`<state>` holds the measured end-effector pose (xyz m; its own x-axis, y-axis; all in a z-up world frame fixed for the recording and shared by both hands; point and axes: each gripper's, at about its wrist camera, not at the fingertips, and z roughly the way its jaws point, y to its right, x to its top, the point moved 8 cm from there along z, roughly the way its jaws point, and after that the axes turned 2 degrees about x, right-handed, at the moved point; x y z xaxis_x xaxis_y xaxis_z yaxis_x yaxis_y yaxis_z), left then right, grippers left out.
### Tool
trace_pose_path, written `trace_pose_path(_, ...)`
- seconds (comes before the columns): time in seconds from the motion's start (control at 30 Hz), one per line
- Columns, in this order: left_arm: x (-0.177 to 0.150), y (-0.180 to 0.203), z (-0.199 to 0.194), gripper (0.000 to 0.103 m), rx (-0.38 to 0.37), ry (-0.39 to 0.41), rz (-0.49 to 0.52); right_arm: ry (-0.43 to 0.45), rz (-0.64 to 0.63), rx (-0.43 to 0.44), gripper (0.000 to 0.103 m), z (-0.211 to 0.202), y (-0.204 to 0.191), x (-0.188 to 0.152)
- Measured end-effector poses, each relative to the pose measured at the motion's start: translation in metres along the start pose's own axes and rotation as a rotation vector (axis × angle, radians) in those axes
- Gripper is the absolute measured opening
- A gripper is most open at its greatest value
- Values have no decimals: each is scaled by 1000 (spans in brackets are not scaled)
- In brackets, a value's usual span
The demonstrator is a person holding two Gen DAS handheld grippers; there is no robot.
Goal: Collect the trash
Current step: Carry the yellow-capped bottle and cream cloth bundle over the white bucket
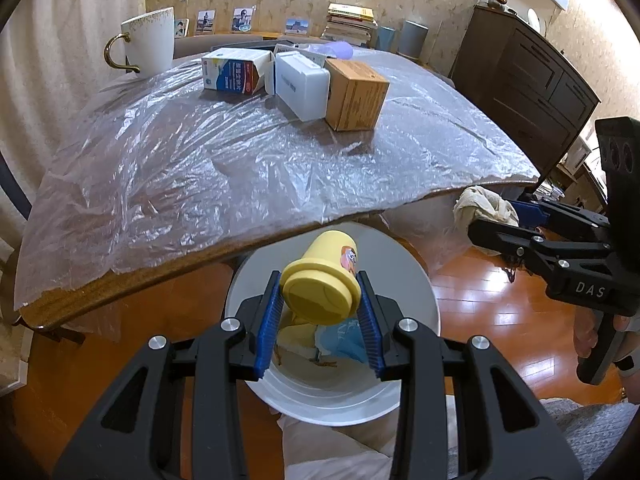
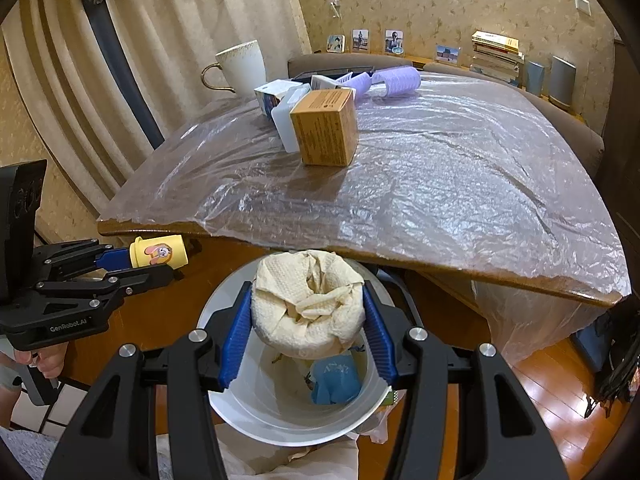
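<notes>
Plastic-covered desk (image 1: 240, 168): three boxes, one mug (image 1: 150, 40). Your left hand-held gripper (image 1: 320, 312) clamps one yellow cup (image 1: 320, 280), your right hand-held gripper (image 2: 308, 320) one crumpled paper wad (image 2: 308, 304), both over one white bin (image 2: 256, 404).

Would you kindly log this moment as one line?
left gripper: yellow cup | right gripper: paper wad | both above bin

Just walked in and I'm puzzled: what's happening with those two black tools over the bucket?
A person is clearing trash with two hand-held tongs. The left tongs grip a small yellow cup; the right tongs grip a crumpled paper wad. Both hang above a white bin beside the table, which already holds some scraps. Boxes and a mug remain on the plastic-covered tabletop.
</notes>
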<state>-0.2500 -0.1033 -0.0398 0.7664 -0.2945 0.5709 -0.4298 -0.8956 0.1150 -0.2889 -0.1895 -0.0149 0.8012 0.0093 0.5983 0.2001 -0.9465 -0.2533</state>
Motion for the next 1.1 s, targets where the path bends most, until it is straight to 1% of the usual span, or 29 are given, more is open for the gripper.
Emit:
trace_pose_path(0.57,-15,3,13,38,18,-46,23,-51,5,4,51,15,1,-18)
trace_pose_path(1.1,-27,-4,37,38,38,-99,28,-111,-10,4,51,38,5,-30)
